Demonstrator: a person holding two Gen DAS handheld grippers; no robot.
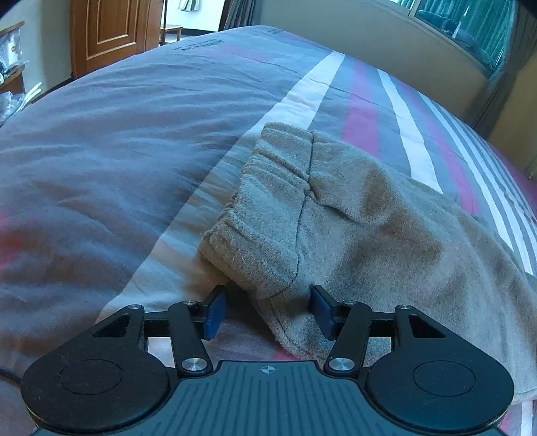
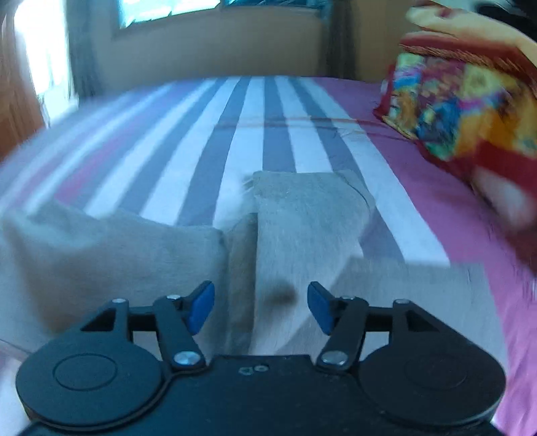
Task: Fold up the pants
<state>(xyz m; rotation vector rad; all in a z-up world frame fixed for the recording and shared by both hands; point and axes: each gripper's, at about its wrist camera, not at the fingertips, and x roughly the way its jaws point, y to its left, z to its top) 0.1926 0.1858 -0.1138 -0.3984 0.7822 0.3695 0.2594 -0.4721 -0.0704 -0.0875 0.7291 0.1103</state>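
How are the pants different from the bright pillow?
The pants are plain beige; the pillow is a patchwork of many colours with red edging. The pants lie flat and partly folded near both tongs; the pillow sits puffed up at the bed's far right. Both rest on the striped bedcover.

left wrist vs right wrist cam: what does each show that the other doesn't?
Left wrist only: the pants' elastic waistband, the plain grey part of the bed cover, a wooden door and the left gripper, open.

Right wrist only: the leg ends, a colourful pillow and the right gripper, open. That view is blurred.

Both: the grey pants lying on the striped bed cover.
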